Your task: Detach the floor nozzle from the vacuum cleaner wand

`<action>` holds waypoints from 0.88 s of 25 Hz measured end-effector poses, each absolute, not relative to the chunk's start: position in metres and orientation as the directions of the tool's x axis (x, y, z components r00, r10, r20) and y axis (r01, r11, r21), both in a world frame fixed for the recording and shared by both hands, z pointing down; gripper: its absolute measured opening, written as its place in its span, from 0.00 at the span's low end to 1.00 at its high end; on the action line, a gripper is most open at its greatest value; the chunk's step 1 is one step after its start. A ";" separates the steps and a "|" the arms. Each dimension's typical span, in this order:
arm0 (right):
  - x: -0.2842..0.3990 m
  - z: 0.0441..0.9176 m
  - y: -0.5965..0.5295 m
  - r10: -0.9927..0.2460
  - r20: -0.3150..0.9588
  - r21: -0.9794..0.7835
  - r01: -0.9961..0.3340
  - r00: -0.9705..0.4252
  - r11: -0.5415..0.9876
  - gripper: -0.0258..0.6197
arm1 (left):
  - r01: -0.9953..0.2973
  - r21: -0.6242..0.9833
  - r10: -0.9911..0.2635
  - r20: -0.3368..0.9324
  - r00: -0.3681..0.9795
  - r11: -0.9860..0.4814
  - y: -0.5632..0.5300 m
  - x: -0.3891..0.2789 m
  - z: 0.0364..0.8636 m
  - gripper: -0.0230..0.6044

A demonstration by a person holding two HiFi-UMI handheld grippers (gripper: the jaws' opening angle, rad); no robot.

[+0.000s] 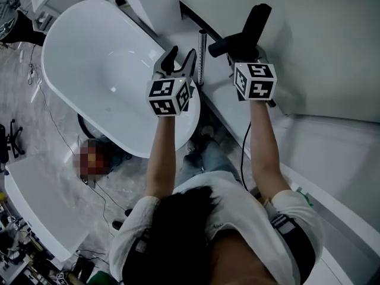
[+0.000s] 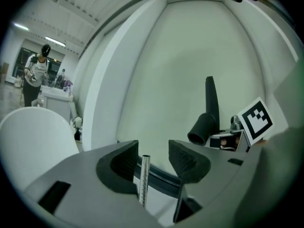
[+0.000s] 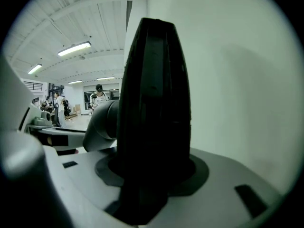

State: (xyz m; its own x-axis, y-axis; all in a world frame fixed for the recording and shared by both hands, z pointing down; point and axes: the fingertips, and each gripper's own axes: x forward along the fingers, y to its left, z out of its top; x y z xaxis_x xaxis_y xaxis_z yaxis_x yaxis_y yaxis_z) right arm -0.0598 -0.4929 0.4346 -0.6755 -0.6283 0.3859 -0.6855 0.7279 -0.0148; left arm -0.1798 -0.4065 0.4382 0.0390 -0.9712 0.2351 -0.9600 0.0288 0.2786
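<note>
Nozzle (image 3: pixel 153 113) masks R gripper (image 1: pixel 244 46), wand (image 2: pixel 144 179) btm hidden

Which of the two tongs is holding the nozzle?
The right tongs, shut on the black nozzle. The left tongs stand open and empty; the silver wand only shows beyond their gap.

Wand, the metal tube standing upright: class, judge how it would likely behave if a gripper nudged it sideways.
The wand looks like a thin, polished metal tube, so probably stiff and rather slippery. Standing upright with no gripper on it, it would likely tip if nudged, then roll, being round.
</note>
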 end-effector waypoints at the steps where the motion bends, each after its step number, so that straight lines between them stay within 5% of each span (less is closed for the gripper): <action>1: -0.057 0.435 -0.487 -0.636 0.380 -0.014 -0.692 -0.672 0.722 0.35 | -0.956 0.291 -0.973 0.228 0.030 0.039 -0.400 -0.181 0.435 0.34; 3: -0.053 0.435 -0.474 -0.653 0.369 -0.017 -0.707 -0.661 0.707 0.35 | -0.944 0.324 -0.976 0.217 0.020 0.052 -0.386 -0.182 0.430 0.26; 22: -0.026 0.427 -0.341 -0.726 0.304 0.058 -0.749 -0.617 0.660 0.35 | -0.965 0.262 -0.977 0.211 0.030 0.027 -0.279 -0.130 0.409 0.10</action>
